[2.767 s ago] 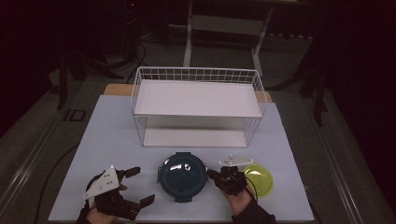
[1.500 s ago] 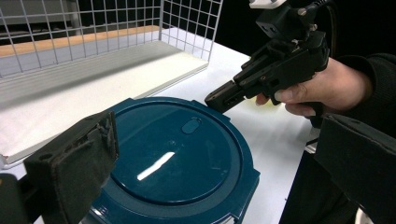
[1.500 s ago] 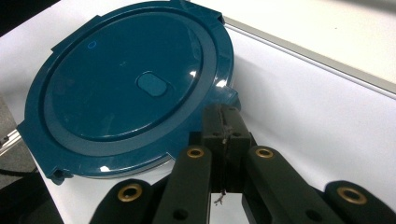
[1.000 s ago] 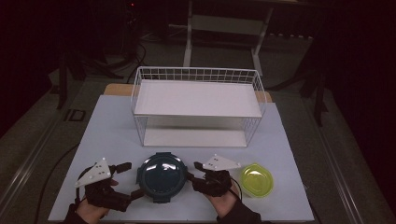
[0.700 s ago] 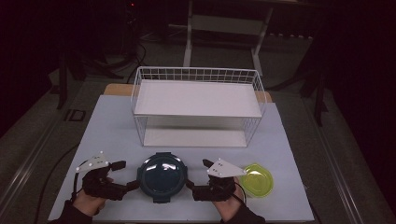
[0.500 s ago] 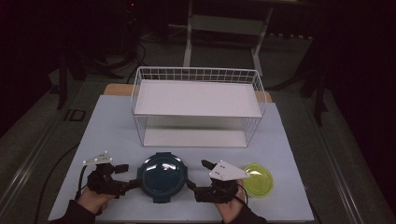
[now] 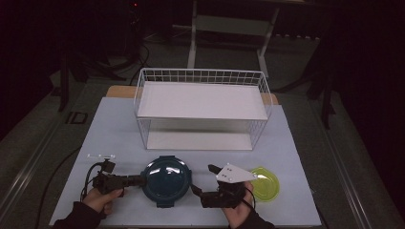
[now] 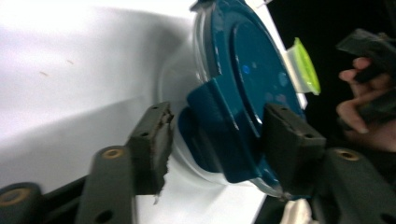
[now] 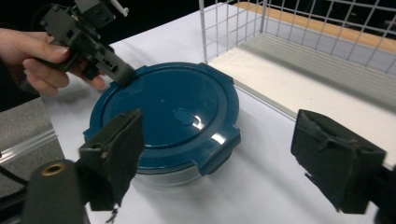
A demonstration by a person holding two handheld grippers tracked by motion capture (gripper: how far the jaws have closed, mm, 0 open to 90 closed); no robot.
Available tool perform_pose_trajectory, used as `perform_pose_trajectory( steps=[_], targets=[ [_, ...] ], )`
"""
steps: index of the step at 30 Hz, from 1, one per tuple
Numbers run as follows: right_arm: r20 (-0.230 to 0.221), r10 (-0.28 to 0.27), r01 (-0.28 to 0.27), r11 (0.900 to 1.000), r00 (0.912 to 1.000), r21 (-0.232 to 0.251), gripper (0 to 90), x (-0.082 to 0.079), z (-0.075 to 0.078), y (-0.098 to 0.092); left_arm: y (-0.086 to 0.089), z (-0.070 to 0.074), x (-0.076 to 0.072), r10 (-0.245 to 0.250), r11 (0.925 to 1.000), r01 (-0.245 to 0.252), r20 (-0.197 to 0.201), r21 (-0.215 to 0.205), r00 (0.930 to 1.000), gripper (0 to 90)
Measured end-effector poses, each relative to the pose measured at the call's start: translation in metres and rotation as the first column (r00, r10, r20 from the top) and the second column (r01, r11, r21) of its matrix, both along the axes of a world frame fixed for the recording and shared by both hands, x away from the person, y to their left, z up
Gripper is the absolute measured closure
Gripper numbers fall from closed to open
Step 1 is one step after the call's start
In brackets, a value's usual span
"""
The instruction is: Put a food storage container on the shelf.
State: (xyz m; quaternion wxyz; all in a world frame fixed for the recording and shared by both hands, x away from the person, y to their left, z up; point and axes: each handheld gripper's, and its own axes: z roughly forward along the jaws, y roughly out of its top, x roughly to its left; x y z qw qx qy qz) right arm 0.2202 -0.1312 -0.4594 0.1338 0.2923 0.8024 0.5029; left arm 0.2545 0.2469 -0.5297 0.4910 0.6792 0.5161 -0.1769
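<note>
The left tongs (image 8: 215, 140) lie rolled on their side, jaws parted around a latch tab of the round blue-lidded tub (image 7: 166, 180), the right tongs (image 9: 219, 163) gape wide just right of it, on the bench (image 7: 119, 138) before the wire rack (image 7: 203, 107).

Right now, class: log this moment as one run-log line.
left gripper: open, jaws straddling container's lid latch | right gripper: open, near container | green lid: on table

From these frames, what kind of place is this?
Likely a lab or recording setup, not a kitchen: a white-topped table in a dark room, trailing floor cables, and staged props such as a wire shelf rack.
</note>
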Motion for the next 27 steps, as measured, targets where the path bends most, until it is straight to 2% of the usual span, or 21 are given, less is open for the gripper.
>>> perform_pose_trajectory(
  steps=[2, 6, 7, 10, 11, 12, 13, 15, 16, 17, 18, 19, 20, 21, 22, 23, 24, 25, 27],
  targets=[
    [-0.020, 0.000, 0.000, 1.000, 0.9998, 0.004, 15.0, 0.001, -0.001, 0.000, -0.001, 0.000, 0.001, -0.006, 1.0000, 0.006, -0.010, -0.003, 0.9999, 47.0],
    [-0.054, -0.016, 0.015, 1.000, 0.9984, -0.011, 11.1, 0.003, -0.003, 0.002, -0.001, 0.001, 0.001, -0.007, 0.9999, 0.007, 0.006, 0.010, 1.0000, 48.4],
    [-0.076, -0.003, 0.002, 1.000, 0.9971, -0.009, 10.4, 0.004, -0.005, 0.003, -0.001, 0.002, 0.001, -0.006, 0.9999, 0.005, 0.012, 0.015, 0.9999, 48.8],
    [-0.160, 0.006, -0.007, 1.000, 0.9871, -0.004, 10.5, 0.008, -0.012, 0.006, 0.000, 0.006, -0.002, -0.008, 0.9995, 0.007, 0.047, 0.031, 0.9989, 50.9],
    [-0.160, 0.006, -0.007, 1.000, 0.9871, -0.004, 10.5, 0.008, -0.012, 0.006, 0.000, 0.006, -0.002, -0.008, 0.9995, 0.007, 0.047, 0.031, 0.9989, 51.8],
    [-0.190, 0.002, -0.003, 1.000, 0.9818, -0.005, 11.5, 0.010, -0.014, 0.007, 0.000, 0.008, -0.004, -0.016, 0.9987, 0.012, 0.074, 0.049, 0.9971, 51.8],
    [-0.221, 0.009, -0.009, 1.000, 0.9751, 0.001, 13.9, 0.012, -0.017, 0.006, -0.001, 0.008, -0.005, -0.014, 0.9986, 0.010, 0.076, 0.051, 0.9970, 52.5],
    [-0.243, 0.005, -0.005, 1.000, 0.9699, -0.001, 16.7, 0.014, -0.019, 0.007, 0.001, 0.009, -0.007, 0.006, 0.9984, -0.012, 0.097, 0.055, 0.9952, 53.9],
    [-0.259, 0.008, -0.007, 1.000, 0.9660, 0.003, 17.7, 0.016, -0.020, 0.007, 0.003, 0.011, -0.007, 0.024, 0.9985, -0.029, 0.102, 0.046, 0.9945, 62.9],
    [-0.272, 0.006, -0.005, 1.000, 0.9622, 0.006, 19.3, 0.017, -0.022, 0.007, 0.006, 0.013, -0.008, 0.028, 0.9983, -0.034, 0.133, 0.048, 0.9908, 69.0],
    [-0.289, 0.006, -0.001, 1.000, 0.9572, 0.017, 20.0, 0.019, -0.023, 0.007, 0.007, 0.016, -0.009, 0.050, 0.9977, -0.056, 0.160, 0.038, 0.9858, 71.4],
    [-0.306, 0.009, -0.002, 1.000, 0.9520, 0.023, 20.4, 0.020, -0.024, 0.007, 0.008, 0.019, -0.008, 0.050, 0.9971, -0.058, 0.153, 0.048, 0.9869, 89.0],
    [-0.310, 0.001, 0.006, 1.000, 0.9506, 0.022, 20.7, 0.022, -0.025, 0.007, 0.006, 0.022, -0.008, 0.042, 0.9963, -0.053, 0.158, 0.068, 0.9865, 88.7],
    [-0.316, 0.001, 0.007, 1.000, 0.9488, 0.024, 21.1, 0.023, -0.026, 0.008, 0.006, 0.022, -0.007, 0.040, 0.9966, -0.049, 0.131, 0.067, 0.9906, 87.5],
    [-0.316, 0.001, 0.007, 1.000, 0.9488, 0.024, 21.1, 0.023, -0.026, 0.008, 0.006, 0.022, -0.007, 0.040, 0.9966, -0.049, 0.131, 0.067, 0.9906, 78.6],
    [-0.315, 0.001, 0.006, 1.000, 0.9491, 0.021, 21.1, 0.023, -0.026, 0.008, 0.002, 0.018, -0.006, 0.015, 0.9961, -0.022, 0.092, 0.085, 0.9957, 78.6],
    [-0.314, -0.003, 0.008, 1.000, 0.9495, 0.015, 21.0, 0.023, -0.026, 0.007, -0.001, 0.013, -0.009, 0.021, 0.9948, -0.027, 0.068, 0.098, 0.9975, 53.5],
    [-0.314, -0.003, 0.008, 1.000, 0.9495, 0.015, 21.0, 0.023, -0.026, 0.007, -0.001, 0.013, -0.009, 0.021, 0.9948, -0.027, 0.068, 0.098, 0.9975, 50.1],
    [-0.305, -0.010, 0.013, 1.000, 0.9522, 0.006, 21.0, 0.023, -0.026, 0.006, -0.002, 0.006, -0.010, 0.035, 0.9980, -0.035, 0.013, 0.053, 0.9993, 46.6]
  ],
)
